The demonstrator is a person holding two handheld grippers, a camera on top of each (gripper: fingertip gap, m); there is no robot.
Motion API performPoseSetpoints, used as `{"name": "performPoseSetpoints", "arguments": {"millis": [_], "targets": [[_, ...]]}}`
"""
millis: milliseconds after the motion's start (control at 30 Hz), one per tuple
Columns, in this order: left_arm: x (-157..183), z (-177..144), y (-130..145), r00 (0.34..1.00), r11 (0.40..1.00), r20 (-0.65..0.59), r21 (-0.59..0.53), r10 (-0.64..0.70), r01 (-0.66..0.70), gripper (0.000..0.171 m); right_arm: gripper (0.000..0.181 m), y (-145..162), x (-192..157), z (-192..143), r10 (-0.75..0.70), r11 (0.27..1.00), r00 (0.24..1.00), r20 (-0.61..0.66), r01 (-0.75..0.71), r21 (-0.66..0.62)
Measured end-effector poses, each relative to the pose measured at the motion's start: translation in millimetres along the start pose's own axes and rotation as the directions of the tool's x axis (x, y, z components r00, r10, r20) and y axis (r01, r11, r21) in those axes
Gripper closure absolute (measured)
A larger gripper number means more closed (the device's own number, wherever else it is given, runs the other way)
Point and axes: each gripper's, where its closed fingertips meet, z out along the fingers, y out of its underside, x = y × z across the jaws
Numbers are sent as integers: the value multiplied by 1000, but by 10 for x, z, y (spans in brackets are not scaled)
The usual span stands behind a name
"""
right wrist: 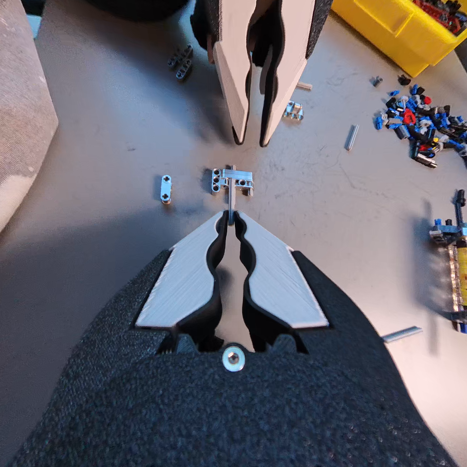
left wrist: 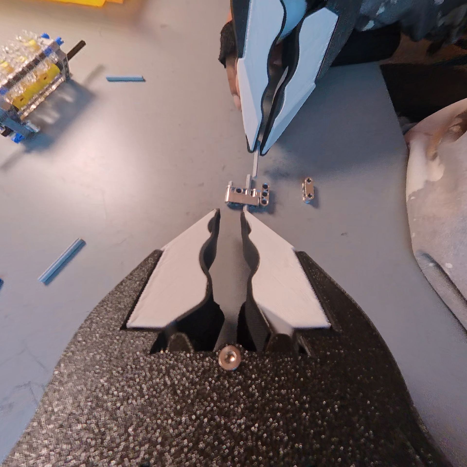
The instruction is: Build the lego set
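Note:
A small grey beam assembly [left wrist: 246, 195] lies on the grey table, also in the right wrist view [right wrist: 232, 180]. My right gripper [right wrist: 230, 212] is shut on a thin grey axle [right wrist: 231, 202] whose free end reaches the assembly; I cannot tell if it is inserted. The left wrist view shows that gripper [left wrist: 256, 149] coming from above with the axle [left wrist: 255, 163]. My left gripper [left wrist: 231, 211] is open and empty, its tips just short of the assembly's other side; it shows opposite in the right wrist view [right wrist: 251, 142]. A short two-hole grey link [left wrist: 308, 190] [right wrist: 166, 188] lies beside the assembly.
A yellow bin [right wrist: 394, 27] and a pile of loose blue, black and red pieces [right wrist: 424, 123] are at the far right. A part-built model with yellow and clear parts [left wrist: 30, 83] [right wrist: 452, 265] stands nearby. Loose axles [left wrist: 125, 78] [left wrist: 62, 260] [right wrist: 351, 137] lie around. Grey fabric [right wrist: 20, 113] borders one side. The left gripper's tips are roughly 7 cm from the right gripper's.

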Motion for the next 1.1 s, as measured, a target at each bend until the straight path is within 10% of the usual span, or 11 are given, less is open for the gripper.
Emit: {"name": "performPoseSetpoints", "arguments": {"millis": [1100], "targets": [[59,235,84,997,995,-18,-56,78,-79,147,178,92,-84,123,12,996,1000,-7,-12,-92]]}}
